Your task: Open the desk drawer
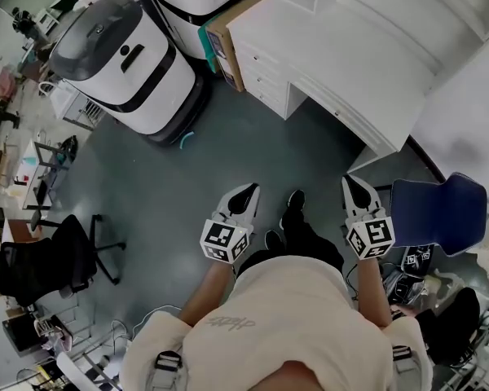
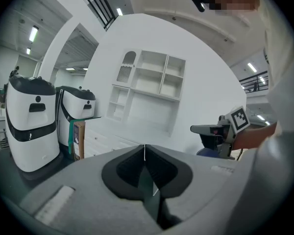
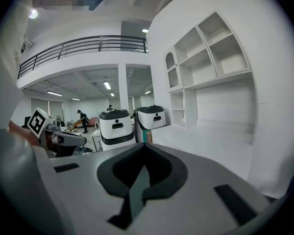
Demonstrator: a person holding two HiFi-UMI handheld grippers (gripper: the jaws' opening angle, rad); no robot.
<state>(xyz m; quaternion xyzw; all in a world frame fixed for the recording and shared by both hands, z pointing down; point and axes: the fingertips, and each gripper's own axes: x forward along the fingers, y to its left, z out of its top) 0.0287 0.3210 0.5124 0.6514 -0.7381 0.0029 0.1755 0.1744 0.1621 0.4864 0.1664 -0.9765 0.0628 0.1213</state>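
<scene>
Head view: left hand-held gripper [image 1: 250,190] and right hand-held gripper [image 1: 349,181] side by side, pointing forward above the grey floor [image 1: 179,186].
Left jaws: pressed together, nothing between them, tips meeting in a thin seam in the left gripper view [image 2: 145,148].
Right jaws: together too, holding nothing, seen plainly in the right gripper view [image 3: 143,146].
Table [image 1: 350,55]: white, ahead of both hand-held grippers and well apart from them.
Desk drawers [image 1: 261,76]: stacked at the table's left end, all shut, ahead of the left hand-held gripper and untouched.
Shelf unit [image 2: 152,84]: white, open compartments, rising behind the table.
White robots [image 1: 122,59]: two, ahead and to the left of the left hand-held gripper.
Cardboard box [image 1: 224,35]: wedged between robots and drawers.
Blue chair [image 1: 436,210]: just to the right of the right hand-held gripper.
</scene>
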